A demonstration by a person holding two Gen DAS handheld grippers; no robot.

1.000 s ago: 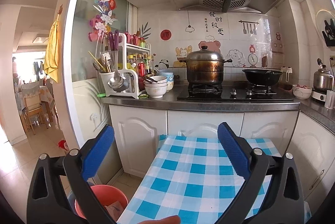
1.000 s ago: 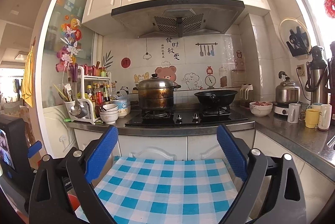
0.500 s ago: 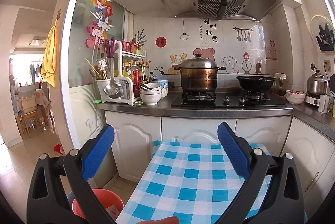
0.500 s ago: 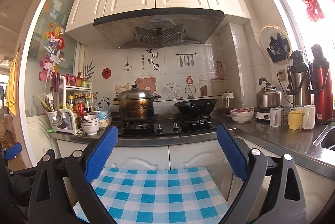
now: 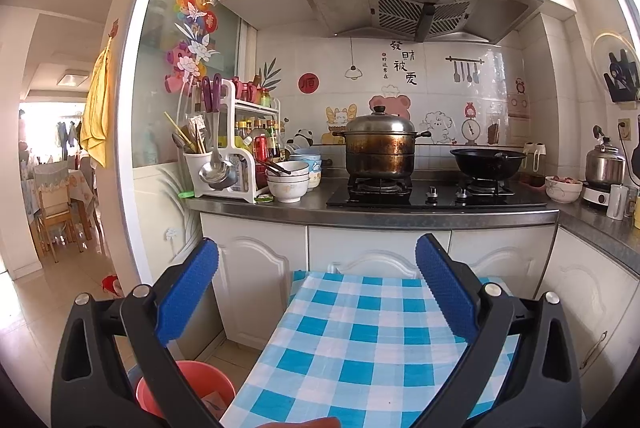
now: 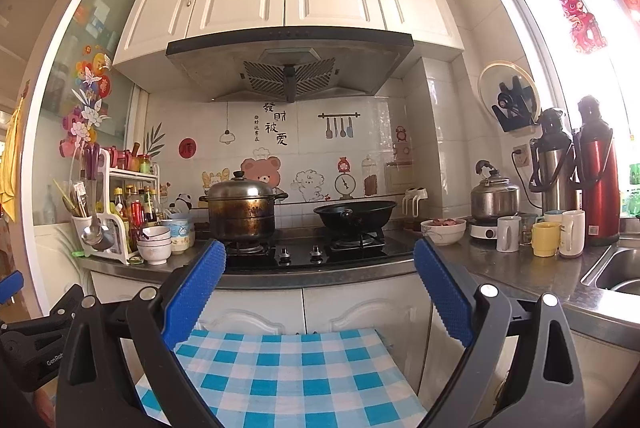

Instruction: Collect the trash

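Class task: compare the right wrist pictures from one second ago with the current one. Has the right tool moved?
Yes. Judged against the stove pot, the right tool has tilted upward and swung right: the pot sits lower and further left between its open fingers, and the sink now shows.

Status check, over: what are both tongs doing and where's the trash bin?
Left tongs open, empty. Right tongs open, empty. Red bin on floor, left of checkered table. No loose trash in view.
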